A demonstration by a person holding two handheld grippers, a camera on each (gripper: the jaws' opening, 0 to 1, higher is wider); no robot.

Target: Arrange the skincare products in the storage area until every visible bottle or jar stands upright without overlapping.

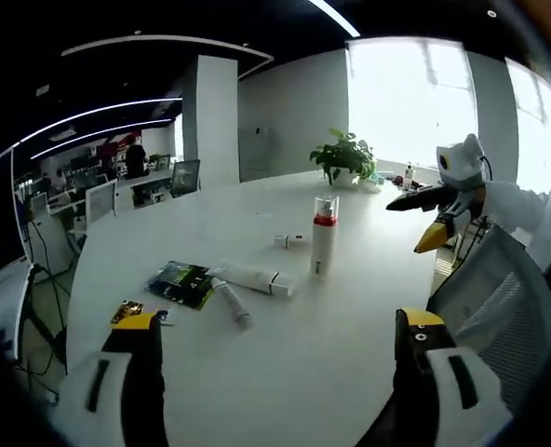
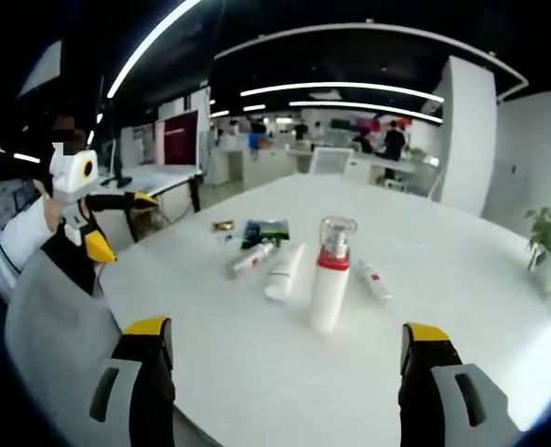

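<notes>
A white pump bottle (image 1: 324,233) (image 2: 329,275) with a red band and clear cap stands upright on the round white table (image 1: 285,372) (image 2: 257,372). Beside it a large white tube (image 1: 257,277) (image 2: 285,270) lies flat. A thinner tube (image 1: 231,300) (image 2: 249,261) lies next to that one. A small tube (image 1: 291,241) (image 2: 375,282) lies apart on the bottle's other side. My left gripper (image 1: 277,326) (image 2: 122,223) is open and held above the table edge. My right gripper (image 2: 287,331) (image 1: 410,223) is open too, facing the products from the opposite side. Neither touches anything.
A dark green packet (image 1: 181,282) (image 2: 264,231) and a small gold item (image 1: 127,310) (image 2: 223,225) lie near the tubes. A potted plant (image 1: 345,156) (image 2: 550,237) stands at the table's window end. Grey mesh chair backs (image 1: 494,298) (image 2: 52,326) stand close to each gripper.
</notes>
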